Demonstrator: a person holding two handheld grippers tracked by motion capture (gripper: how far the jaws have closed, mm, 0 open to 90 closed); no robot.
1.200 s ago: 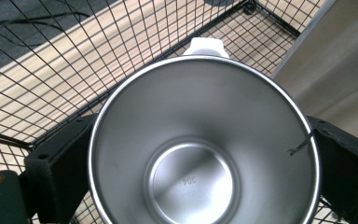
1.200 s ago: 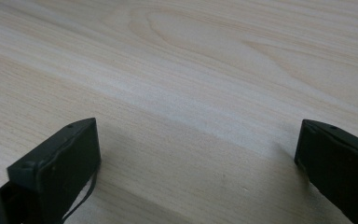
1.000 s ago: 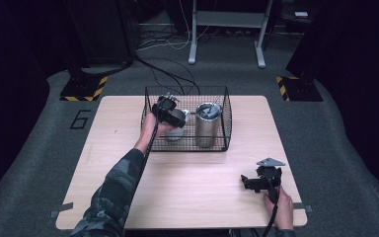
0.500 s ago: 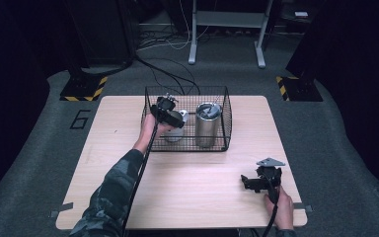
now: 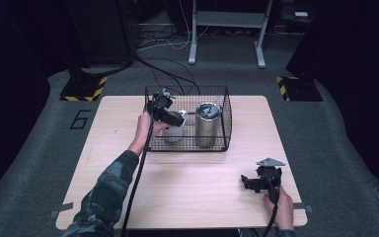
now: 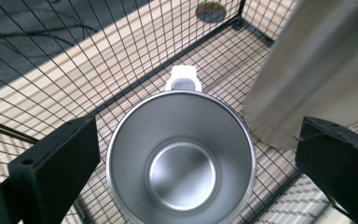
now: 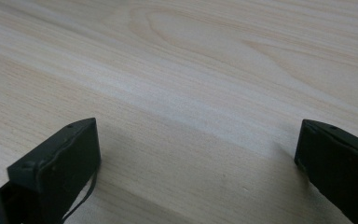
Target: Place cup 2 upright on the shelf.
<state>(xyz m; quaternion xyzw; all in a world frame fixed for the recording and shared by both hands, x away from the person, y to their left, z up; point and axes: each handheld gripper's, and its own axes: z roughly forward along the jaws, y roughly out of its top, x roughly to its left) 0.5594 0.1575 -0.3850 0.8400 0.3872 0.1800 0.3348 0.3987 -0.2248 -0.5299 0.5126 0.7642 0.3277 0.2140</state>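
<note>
Mug (image 6: 182,158): brushed steel, satin inside, shinier at the base, white plastic handle. Tumbler (image 5: 208,124): same brushed metal, dull sheen. Basket (image 5: 224,118): thin black coated wire, matt. Table (image 5: 197,182): pale wood, smooth, visible grain, low gloss. Left gripper (image 6: 193,154) pads: matt black plastic. Sleeve (image 5: 106,195): camo cloth

Over the last second the left gripper (image 5: 161,109) has drawn slightly back toward the near-left wall of the wire basket (image 5: 223,129), rising a little above the steel mug (image 5: 175,126). Its jaws now stand wide apart on either side of the mug's open rim (image 6: 181,156), not touching it, where earlier the gripper sat lower over the mug.
</note>
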